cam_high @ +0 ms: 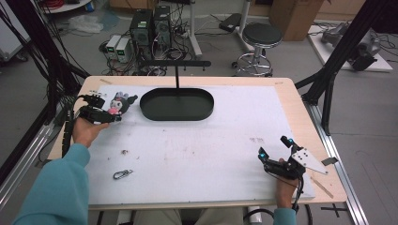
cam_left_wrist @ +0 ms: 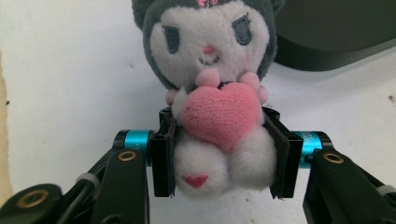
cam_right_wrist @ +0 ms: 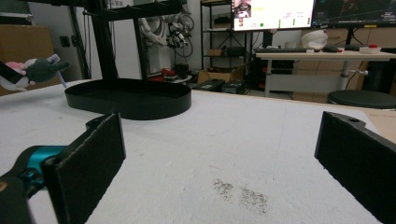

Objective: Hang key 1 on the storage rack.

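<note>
A small plush doll with a dark grey hood, white face and pink heart is held between the pads of my left gripper, which is shut on its white lower body. From above, the plush doll and left gripper sit at the table's far left, just left of the black oval tray. My right gripper rests near the front right of the white mat, jaws wide apart with nothing between them. In the right gripper view the plush doll shows far left beyond the tray.
A black T-shaped stand rises from the tray's rear. A small metal clasp lies on the white mat near the front left, with a tiny bit of debris above it. A stool and computer cases stand beyond the table.
</note>
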